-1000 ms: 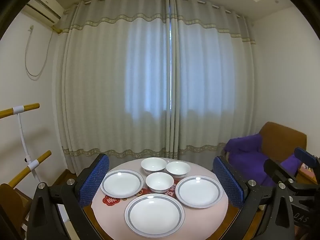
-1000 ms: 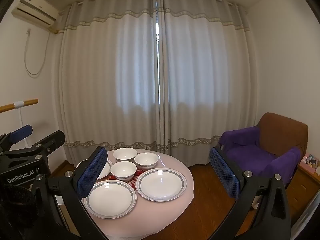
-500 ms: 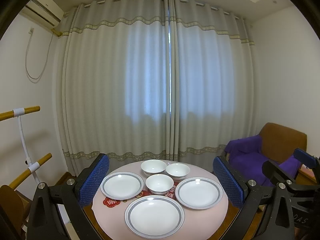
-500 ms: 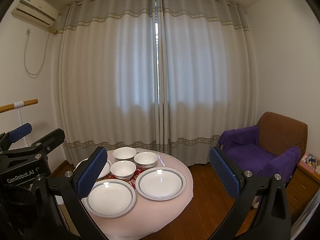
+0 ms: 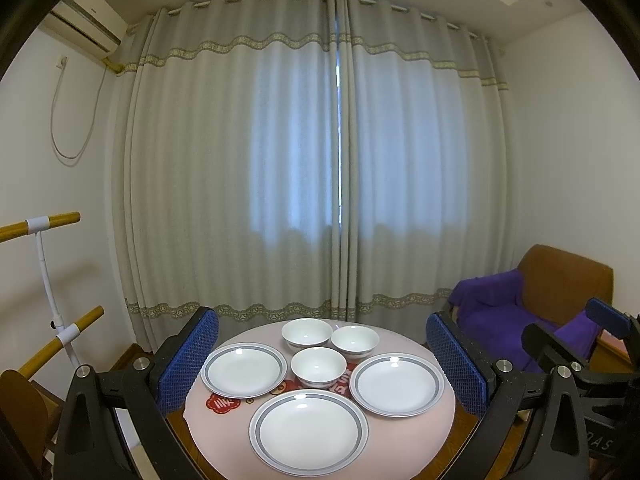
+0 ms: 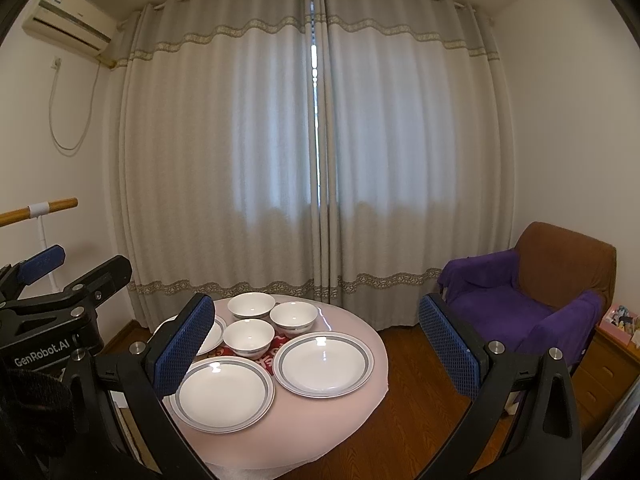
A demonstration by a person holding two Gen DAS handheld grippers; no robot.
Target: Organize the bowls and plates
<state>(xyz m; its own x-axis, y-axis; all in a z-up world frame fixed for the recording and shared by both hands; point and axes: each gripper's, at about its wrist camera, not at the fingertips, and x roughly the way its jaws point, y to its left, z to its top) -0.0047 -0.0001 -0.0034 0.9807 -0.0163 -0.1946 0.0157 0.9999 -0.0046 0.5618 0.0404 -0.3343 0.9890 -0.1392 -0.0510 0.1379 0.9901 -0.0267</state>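
Observation:
Three white plates with grey rims lie on a round pink table (image 5: 416,436): a near plate (image 5: 308,431), a left plate (image 5: 243,369) and a right plate (image 5: 396,384). Three white bowls stand behind them: a front bowl (image 5: 318,366), a back left bowl (image 5: 306,333) and a back right bowl (image 5: 355,342). My left gripper (image 5: 322,364) is open and empty, held above and short of the table. My right gripper (image 6: 316,344) is open and empty, to the right of the left one. In the right wrist view I see the near plate (image 6: 222,393), the right plate (image 6: 323,364) and the front bowl (image 6: 248,337).
A brown armchair with a purple throw (image 6: 528,304) stands right of the table. Closed grey curtains (image 5: 320,160) hang behind it. A wooden rack with white joints (image 5: 52,280) stands at the left. A low wooden drawer unit (image 6: 604,364) is at the far right.
Both grippers have drifted slightly; the view tilts down a little so the table sits a touch lower. Nothing on the table has moved.

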